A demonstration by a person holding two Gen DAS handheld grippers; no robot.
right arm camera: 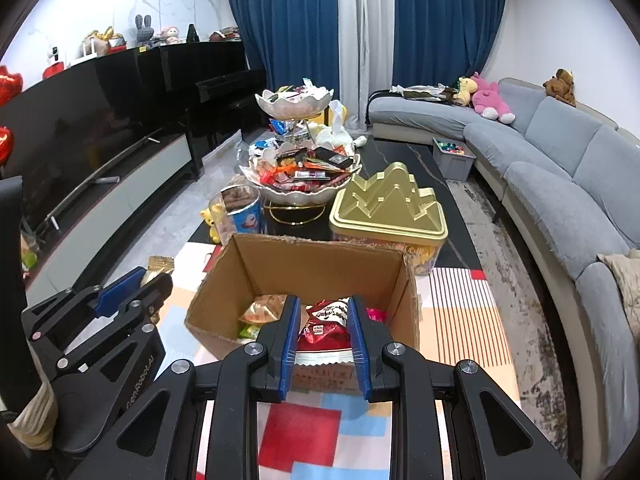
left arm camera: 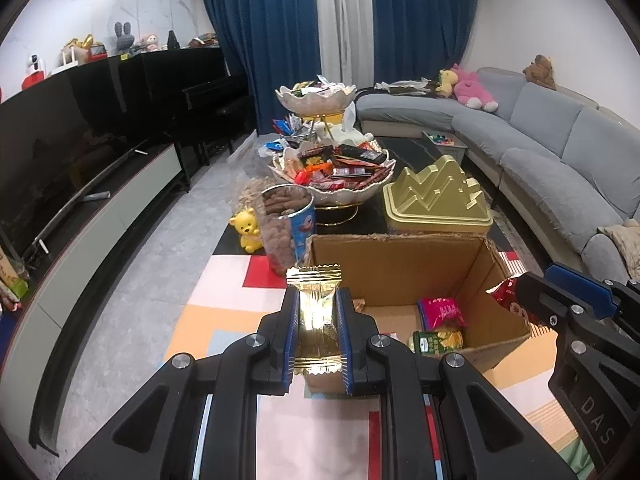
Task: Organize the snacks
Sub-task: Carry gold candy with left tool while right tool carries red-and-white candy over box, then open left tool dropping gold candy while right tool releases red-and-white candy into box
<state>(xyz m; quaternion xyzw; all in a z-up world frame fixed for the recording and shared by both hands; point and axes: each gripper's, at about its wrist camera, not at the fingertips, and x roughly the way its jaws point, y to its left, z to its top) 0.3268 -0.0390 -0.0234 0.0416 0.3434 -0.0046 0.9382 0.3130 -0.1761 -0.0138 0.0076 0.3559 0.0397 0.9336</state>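
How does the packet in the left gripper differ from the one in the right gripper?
The gold packet is shiny metallic foil with crimped ends; the red packet is red with white lettering. The gold packet looks flat and slim, the red packet puffier and wider. Both are clamped between blue-padded jaws, left gripper and right gripper, by the cardboard box.

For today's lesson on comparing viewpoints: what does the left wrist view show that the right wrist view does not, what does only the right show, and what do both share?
Only the left wrist view: the left tool head-on, shut on a gold packet, and a green snack bag in the box.

Only the right wrist view: the right tool head-on, shut on a red snack bag, and red balloons at the left edge.

Both: the cardboard box, gold mountain-shaped tin, tiered snack bowls, biscuit tub, grey sofa.
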